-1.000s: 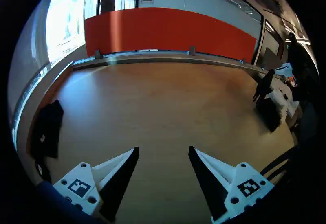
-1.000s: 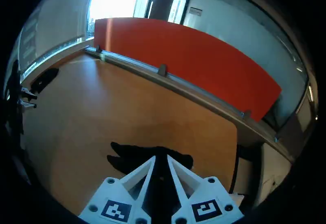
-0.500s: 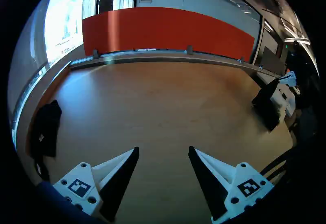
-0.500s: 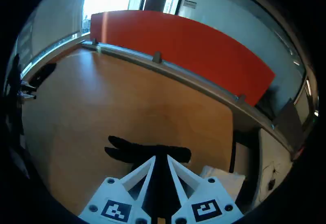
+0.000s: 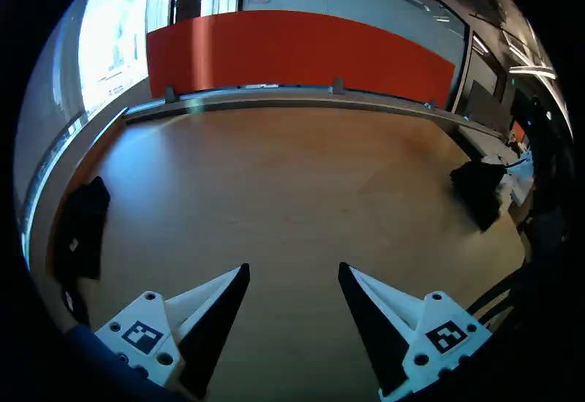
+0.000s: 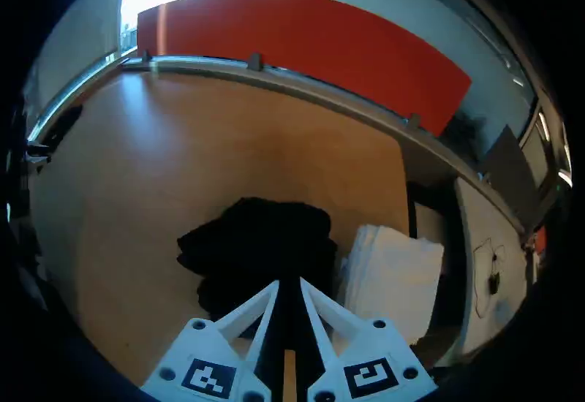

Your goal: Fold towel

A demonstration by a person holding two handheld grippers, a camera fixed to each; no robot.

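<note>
Wooden table (image 5: 292,175), orange partition (image 5: 292,44) along its far edge; black towel (image 6: 248,245) bunched in a heap on the table, just beside a white folded stack (image 6: 395,278); no fold visible, so spreading and folding look still to do; right gripper (image 6: 289,281) closed, towel cloth pinched between its fingers; left gripper (image 5: 292,266) wide open, empty; left gripper view gives a second dark cloth (image 5: 82,226) at the table's side edge; right gripper view gives the heap and stack close up

From the left gripper (image 5: 292,264) and right gripper (image 6: 289,281), both views look low across one table (image 5: 292,183) toward an orange partition (image 5: 292,51).
</note>
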